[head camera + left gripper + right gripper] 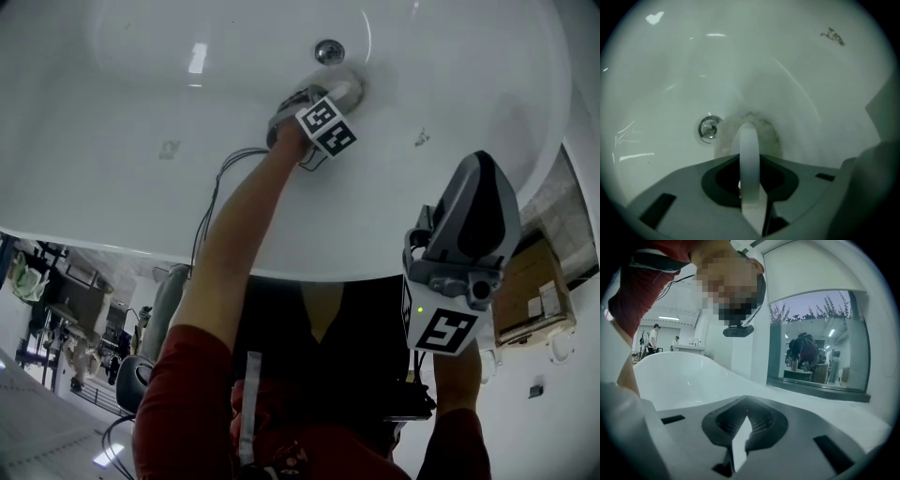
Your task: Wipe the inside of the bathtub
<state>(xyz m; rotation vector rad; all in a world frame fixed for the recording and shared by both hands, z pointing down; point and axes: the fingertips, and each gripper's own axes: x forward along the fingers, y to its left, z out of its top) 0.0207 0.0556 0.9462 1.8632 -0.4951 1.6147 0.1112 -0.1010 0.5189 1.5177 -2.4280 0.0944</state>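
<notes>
Down by the drain: left gripper (339, 96) wiping inside the white bathtub (141, 187).
Its 2 jaws are clamped on a white cloth (749, 159), which is pressed to the tub's inner surface just beside the round metal drain (708, 128); greyish fuzz of the cloth shows past the jaws. A dark smudge (833, 36) sits on the tub wall well apart from it. The right gripper (742, 430) hangs outside the tub near its rim, jaws together with nothing between them.

White bathtub (141, 112), drain (329, 51), cloth (768, 130), dirt speck (422, 138)
</notes>
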